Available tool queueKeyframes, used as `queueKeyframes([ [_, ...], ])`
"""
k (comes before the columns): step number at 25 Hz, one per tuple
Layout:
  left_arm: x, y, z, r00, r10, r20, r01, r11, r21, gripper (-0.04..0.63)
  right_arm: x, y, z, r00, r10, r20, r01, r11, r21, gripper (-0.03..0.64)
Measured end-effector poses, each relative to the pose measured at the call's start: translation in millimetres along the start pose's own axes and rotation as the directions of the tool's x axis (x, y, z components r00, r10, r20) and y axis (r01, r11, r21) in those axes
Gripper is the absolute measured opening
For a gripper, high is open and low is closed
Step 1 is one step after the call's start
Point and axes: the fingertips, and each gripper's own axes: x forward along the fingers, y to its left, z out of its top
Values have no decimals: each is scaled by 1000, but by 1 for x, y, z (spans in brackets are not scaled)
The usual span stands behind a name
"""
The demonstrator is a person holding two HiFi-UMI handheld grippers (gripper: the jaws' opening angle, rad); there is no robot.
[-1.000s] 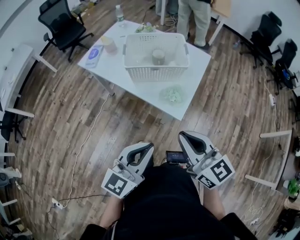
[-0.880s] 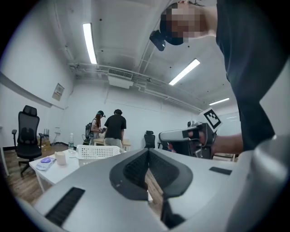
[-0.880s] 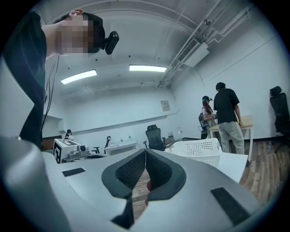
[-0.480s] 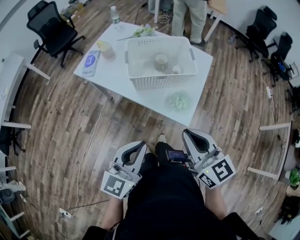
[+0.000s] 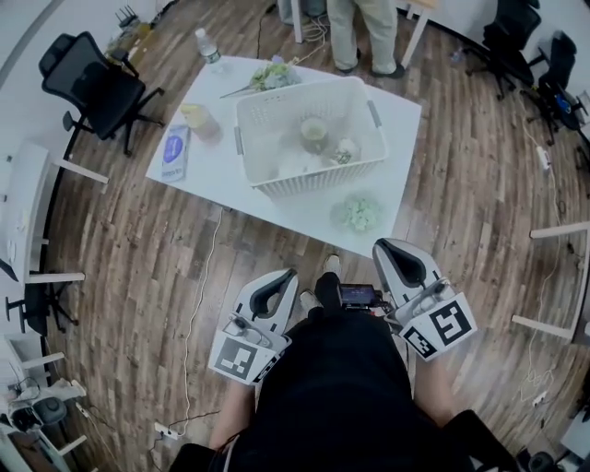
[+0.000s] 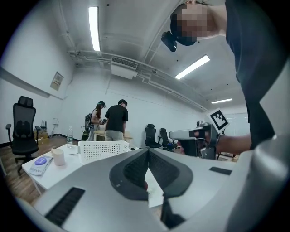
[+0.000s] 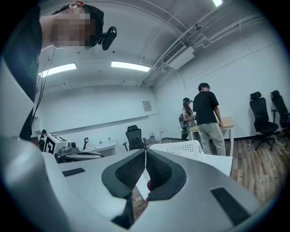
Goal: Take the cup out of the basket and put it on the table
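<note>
— Nearest first: left gripper (image 5: 288, 275) and right gripper (image 5: 383, 247), both close to the body, well short of the basket (image 5: 309, 180). Jaws pressed together on each, nothing between them (plain enough in both gripper views).

— And the cup (image 5: 314, 134)?

— Upright inside the basket, toward its far side, beside a few small pale things. Basket itself on the white table (image 5: 277, 207), with a green clump (image 5: 358, 213) just in front of it and a tan cup (image 5: 199, 118) off its left end.

— Approach only, then. How to do it well?

— Close in on the basket's near wall first. Open one pair of jaws wide before crossing the rim, not after. Come down from above, straddle the cup, squeeze gently, lift straight up clear of the rim. Set down on bare table in front of the basket, away from the green clump.

— Beyond the basket?

— A person (image 5: 364, 28) standing past its far side. No reaching that far.
</note>
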Motion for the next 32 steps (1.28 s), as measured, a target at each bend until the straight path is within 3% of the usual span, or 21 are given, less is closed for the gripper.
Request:
queueKeyframes([
  [5, 45, 14, 16, 1000, -15, -2, 15, 1000, 15, 9, 16, -37, 14, 999, -19, 33, 19, 1000, 9, 26],
  [14, 109, 27, 20, 999, -6, -49, 8, 999, 31, 11, 26, -73, 9, 999, 27, 24, -28, 999, 38, 26],
  [20, 153, 61, 29, 988, -60, -141, 82, 985, 155, 11, 29, -92, 8, 999, -21, 28, 19, 997, 76, 26],
  [25, 206, 76, 27, 952, -148, -267, 222, 936, 273, 26, 25, -107, 9, 997, -72, 17, 70, 994, 87, 26],
  [29, 257, 90, 13, 916, -212, -341, 341, 858, 383, 63, 19, -120, 10, 992, -129, 10, 128, 987, 95, 26],
  [32, 289, 96, -6, 866, -244, -436, 439, 790, 428, 99, 14, -127, 5, 985, -171, -4, 171, 980, 104, 26],
])
